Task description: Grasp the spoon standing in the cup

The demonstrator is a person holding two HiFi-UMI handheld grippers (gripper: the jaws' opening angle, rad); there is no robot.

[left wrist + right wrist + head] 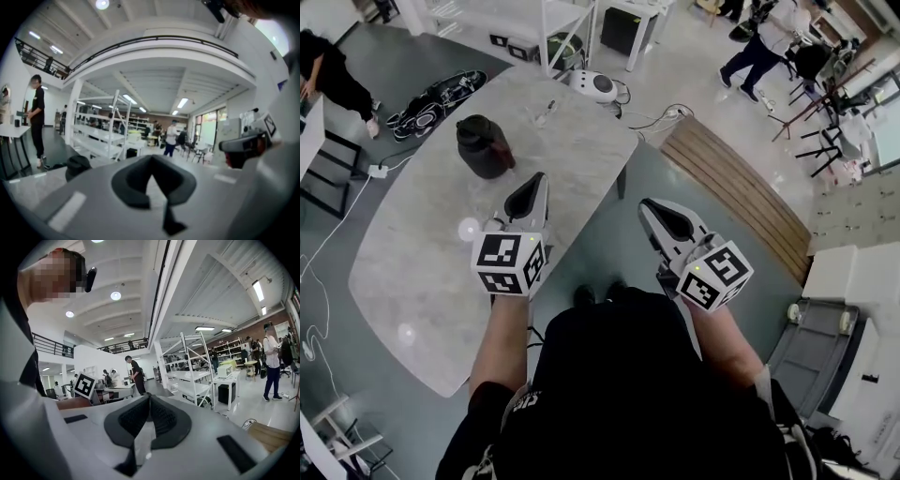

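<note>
Both pairs of jaws are clenched on nothing, ribbed black pads (133, 417) pressed together; the left gripper (531, 194) hangs over the pale, veined, oval marble table (412, 272), the right gripper (661, 217) past its rounded edge; a squat, matte dark cup (485, 147) stands at eleven o'clock from the left gripper, well apart; whether a spoon stands in it is too small to tell.

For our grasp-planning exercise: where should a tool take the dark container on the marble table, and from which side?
The dark container stands upright on the marble table, free all round: probably grip its seemingly narrower upper part, coming down from above.
</note>
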